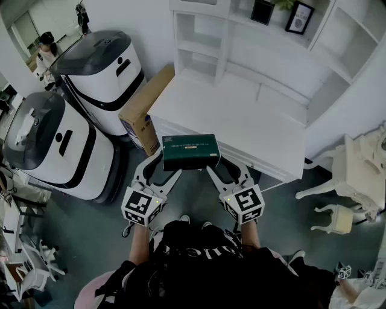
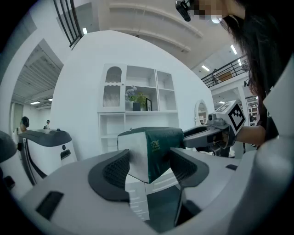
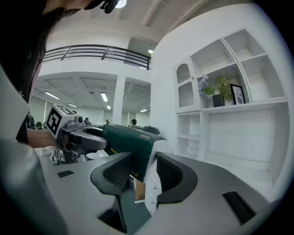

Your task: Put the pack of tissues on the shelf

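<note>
The pack [image 1: 191,151] is pinched at its ends by left tongs [image 1: 161,159] and right tongs [image 1: 216,160]. It is held at the worktop's [image 1: 241,124] front edge.

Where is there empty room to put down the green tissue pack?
The white desk top, just past the pack of tissues, is bare from the cardboard box to its right edge. The small cubbies at the back left look empty too. The top shelf holds a framed picture and a dark pot.
</note>
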A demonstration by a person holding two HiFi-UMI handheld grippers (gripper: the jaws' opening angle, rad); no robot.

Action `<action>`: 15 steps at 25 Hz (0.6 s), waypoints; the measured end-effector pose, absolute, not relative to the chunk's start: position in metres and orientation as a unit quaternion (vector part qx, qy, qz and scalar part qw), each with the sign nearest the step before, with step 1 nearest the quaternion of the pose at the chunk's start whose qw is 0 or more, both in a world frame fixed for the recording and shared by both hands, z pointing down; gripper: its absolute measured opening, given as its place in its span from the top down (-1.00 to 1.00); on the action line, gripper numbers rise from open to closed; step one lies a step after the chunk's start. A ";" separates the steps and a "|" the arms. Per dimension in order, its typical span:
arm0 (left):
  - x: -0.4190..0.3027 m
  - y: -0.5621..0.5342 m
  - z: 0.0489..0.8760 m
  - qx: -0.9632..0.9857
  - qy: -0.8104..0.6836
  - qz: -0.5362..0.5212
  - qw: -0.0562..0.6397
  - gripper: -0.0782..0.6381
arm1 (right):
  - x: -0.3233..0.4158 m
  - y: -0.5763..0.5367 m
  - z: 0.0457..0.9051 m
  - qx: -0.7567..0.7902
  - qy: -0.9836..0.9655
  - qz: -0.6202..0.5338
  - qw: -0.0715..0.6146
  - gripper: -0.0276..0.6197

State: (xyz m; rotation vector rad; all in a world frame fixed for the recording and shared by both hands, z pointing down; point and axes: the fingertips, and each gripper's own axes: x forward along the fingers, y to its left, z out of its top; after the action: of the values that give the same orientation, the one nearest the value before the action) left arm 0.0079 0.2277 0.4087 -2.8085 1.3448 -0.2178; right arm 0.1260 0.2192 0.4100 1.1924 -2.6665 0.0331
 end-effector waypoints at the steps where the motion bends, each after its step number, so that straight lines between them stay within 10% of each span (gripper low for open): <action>1: 0.007 0.227 0.409 -0.900 0.430 -0.069 0.010 -0.02 | 0.125 0.219 0.410 0.406 -0.907 0.012 0.110 0.32; 15: -0.016 0.212 0.412 -0.909 0.411 -0.061 0.008 -0.02 | 0.102 0.210 0.413 0.427 -0.897 0.018 0.109 0.32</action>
State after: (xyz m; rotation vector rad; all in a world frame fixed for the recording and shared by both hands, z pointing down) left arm -0.0164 0.2124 0.4124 -2.8435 1.2859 -0.1906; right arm 0.1018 0.2097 0.4132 1.2565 -2.6378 0.0522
